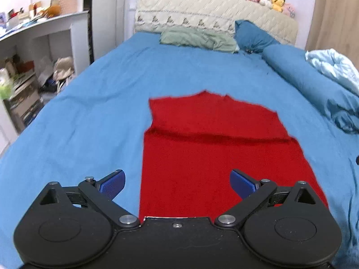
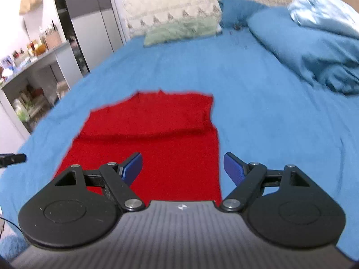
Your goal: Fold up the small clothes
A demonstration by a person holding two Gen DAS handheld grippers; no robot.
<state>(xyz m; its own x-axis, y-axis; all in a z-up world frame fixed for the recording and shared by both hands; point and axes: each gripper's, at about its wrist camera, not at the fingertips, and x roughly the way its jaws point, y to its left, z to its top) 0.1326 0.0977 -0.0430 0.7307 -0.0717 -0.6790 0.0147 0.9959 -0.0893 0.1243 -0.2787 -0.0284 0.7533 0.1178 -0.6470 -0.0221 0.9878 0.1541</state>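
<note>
On blue bed sheet (image 1: pixel 89 112), red garment (image 1: pixel 213 157) apparently half-folded; left gripper (image 1: pixel 177 182) and right gripper (image 2: pixel 182 168) agape, empty; grab near corners evenly.

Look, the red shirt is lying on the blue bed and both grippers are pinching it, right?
Not quite. The red shirt does lie on the blue bed, but neither gripper pinches it. The left gripper and the right gripper both have their fingers spread wide with nothing between them, as each wrist view shows.

Both wrist cameras look slantwise down the bed (image 1: pixel 94 103) toward its headboard (image 1: pixel 202 11), from close above its near end. Both views share the red garment (image 1: pixel 213 157), the left one from its left side, the right from its right.
</note>
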